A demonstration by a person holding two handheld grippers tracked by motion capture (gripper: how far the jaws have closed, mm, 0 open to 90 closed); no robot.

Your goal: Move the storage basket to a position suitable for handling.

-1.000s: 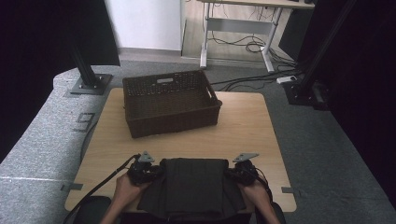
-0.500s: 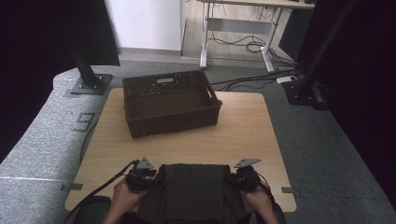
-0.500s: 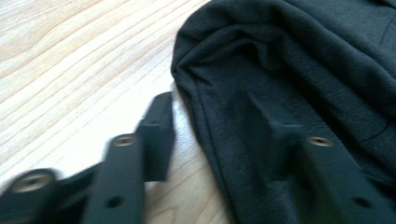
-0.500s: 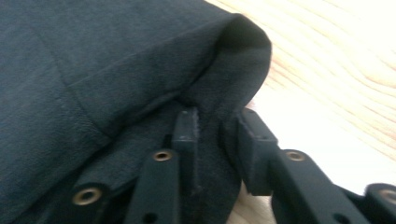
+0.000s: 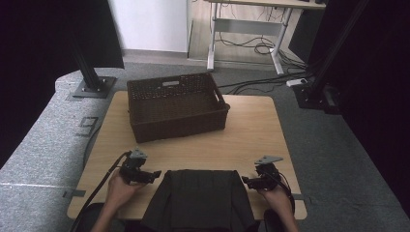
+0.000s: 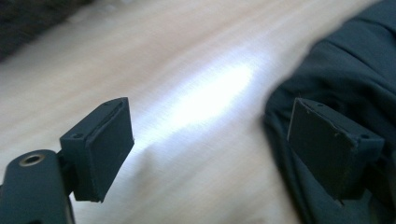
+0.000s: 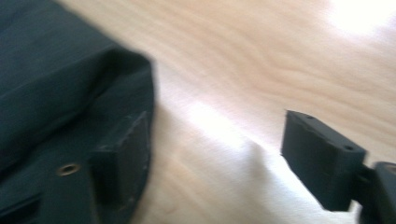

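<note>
- Dark folded garment [image 5: 199, 199] lies flat at the near edge of the bench [image 5: 251, 140], between the two hands; its long axis seems to run near-to-far, though its near end is cut off at the bottom edge of the high view.
- Left hand-held gripper [image 5: 155, 174] sits just beside the garment's left edge, tips pointing inward at it. Jaws have just been opening, now released, nothing between them; in the left gripper view the cloth [image 6: 345, 70] lies behind one jaw, not pinched.
- Right hand-held gripper [image 5: 245, 181] mirrors it at the right edge; jaws have likewise just been opening, now released, empty. The right gripper view is blurred, but one jaw prob. hangs over the cloth edge [image 7: 70, 79] w/o pressing.
- Both hands about equally near the garment.
- Wicker basket [image 5: 176, 126] stands on the far half of the bench, straight beyond the garment, well apart; looks empty.
</note>
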